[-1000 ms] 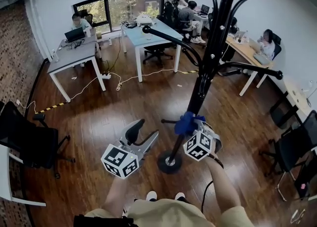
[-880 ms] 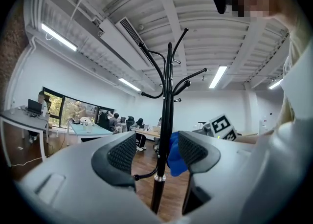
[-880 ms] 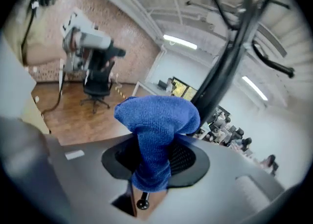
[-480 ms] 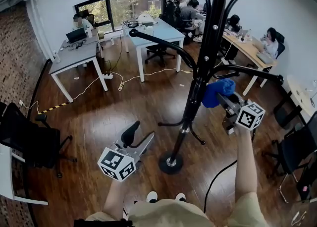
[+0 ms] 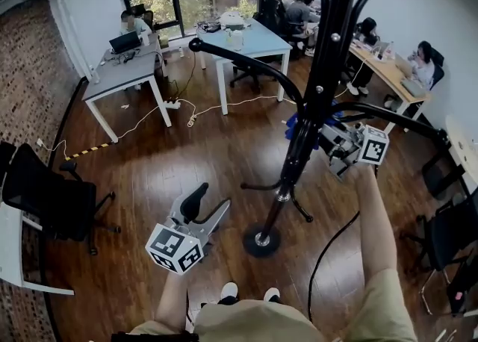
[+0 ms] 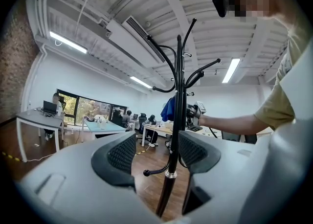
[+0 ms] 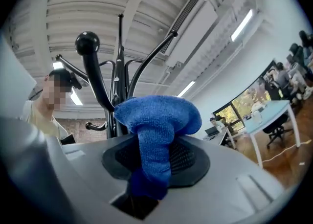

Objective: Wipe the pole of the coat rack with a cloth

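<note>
The right gripper [image 5: 328,137] is held up beside the coat rack [image 5: 271,217], about halfway up its black pole [image 5: 317,101]. Its jaws are squeezed tight on a blue cloth [image 5: 292,125]. From the head view most of the cloth hides behind the pole. Only small blue bits peek out on each side. The top of the pole is cut off by the picture's edge.

In the right gripper view the cloth [image 7: 156,120] bulges out of the right gripper [image 7: 157,162] in a fat lump and covers the gap between the jaws. The pole [image 7: 119,61] stands just behind the lump. The spot where cloth and pole meet is hidden there. A hook [image 7: 87,43] with a round ball end curves up beside it.

In the left gripper view the cloth [image 6: 168,109] sits right against the left side of the pole [image 6: 178,96]. The right gripper [image 6: 195,111] shows on the other side. It all looks small, so I cannot tell how hard the cloth presses.

The left gripper [image 5: 213,199] hangs low by the person's leg, well apart from the round base [image 5: 261,242]. Its jaws [image 6: 156,153] gape wide and hold nothing. The pole only shows far off through the gap.

People sit at desks [image 5: 123,79] far back, too small to see well.
</note>
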A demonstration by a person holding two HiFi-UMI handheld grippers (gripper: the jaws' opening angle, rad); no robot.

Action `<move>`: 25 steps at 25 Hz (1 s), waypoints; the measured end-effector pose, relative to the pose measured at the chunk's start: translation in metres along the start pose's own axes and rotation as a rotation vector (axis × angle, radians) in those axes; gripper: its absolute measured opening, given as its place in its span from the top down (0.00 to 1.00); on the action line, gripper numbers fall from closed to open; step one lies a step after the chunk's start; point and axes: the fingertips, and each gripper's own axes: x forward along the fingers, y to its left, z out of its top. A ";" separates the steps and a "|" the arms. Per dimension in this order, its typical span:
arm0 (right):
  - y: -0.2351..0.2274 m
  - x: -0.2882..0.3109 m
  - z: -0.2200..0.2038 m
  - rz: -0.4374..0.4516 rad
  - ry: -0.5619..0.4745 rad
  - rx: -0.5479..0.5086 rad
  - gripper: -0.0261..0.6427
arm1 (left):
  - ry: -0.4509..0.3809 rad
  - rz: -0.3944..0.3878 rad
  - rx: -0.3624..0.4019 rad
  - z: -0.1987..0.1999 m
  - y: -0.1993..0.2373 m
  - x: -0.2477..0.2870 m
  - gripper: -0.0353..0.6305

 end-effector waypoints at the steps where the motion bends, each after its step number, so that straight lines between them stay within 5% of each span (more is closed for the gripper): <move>1: 0.000 -0.001 -0.002 0.020 0.002 0.015 0.75 | 0.003 0.006 -0.001 -0.001 0.001 0.000 0.58; 6: -0.006 -0.012 -0.031 0.008 0.098 0.001 0.75 | 0.011 0.020 -0.006 -0.004 0.003 0.000 0.58; 18: -0.040 -0.063 -0.177 -0.178 0.495 0.080 0.75 | 0.027 0.003 -0.011 -0.013 -0.005 0.010 0.58; 25: -0.043 -0.075 -0.208 -0.238 0.613 0.046 0.75 | 0.026 -0.010 -0.015 -0.018 -0.008 0.012 0.58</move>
